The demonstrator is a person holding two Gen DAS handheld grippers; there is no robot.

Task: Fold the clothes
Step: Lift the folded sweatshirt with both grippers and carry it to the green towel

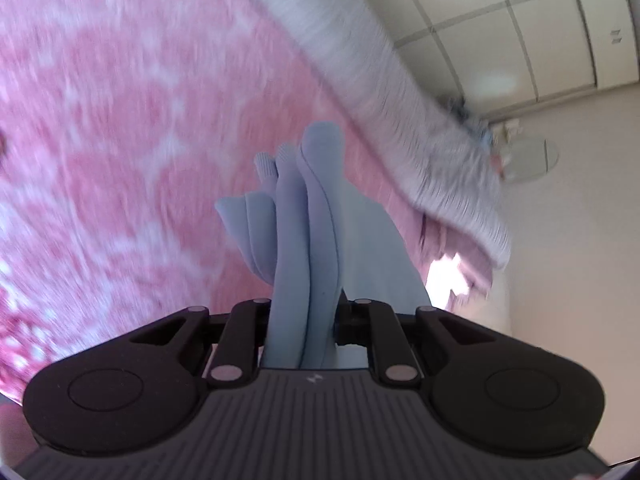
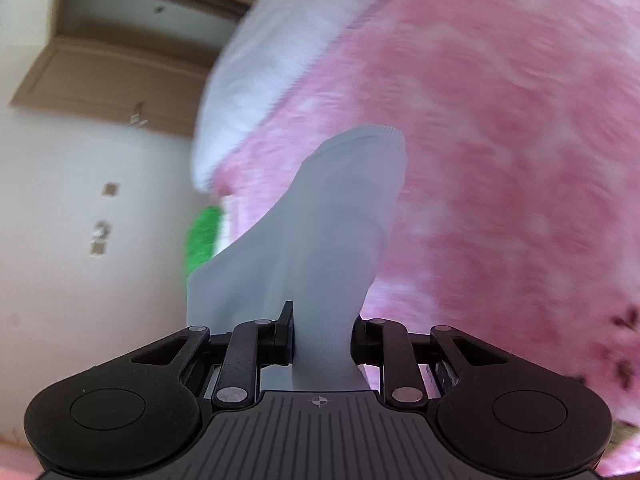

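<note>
Fabric fills both of my wrist views: a pale blue garment is pinched in my left gripper, its jaws drawn in tight on a bunch of thick folds that stand up from between the fingers, ribbed cuff ends showing at the top of the bundle. In the right wrist view the same pale blue garment rises from my right gripper, whose jaws are likewise clamped on it, one smoother panel ending in a ribbed hem at the top. Behind the cloth in both views lies a pink bedspread with a blotchy white pattern, heavily smeared by motion blur, so its detail is hard to read. A grey-white blanket runs along the far edge of the bedspread, also blurred. Beyond it the left view takes in a pale wall and cupboard doors; the right view shows a wooden door frame and a bright green object just past the bed's corner, too blurred for me to identify.
</note>
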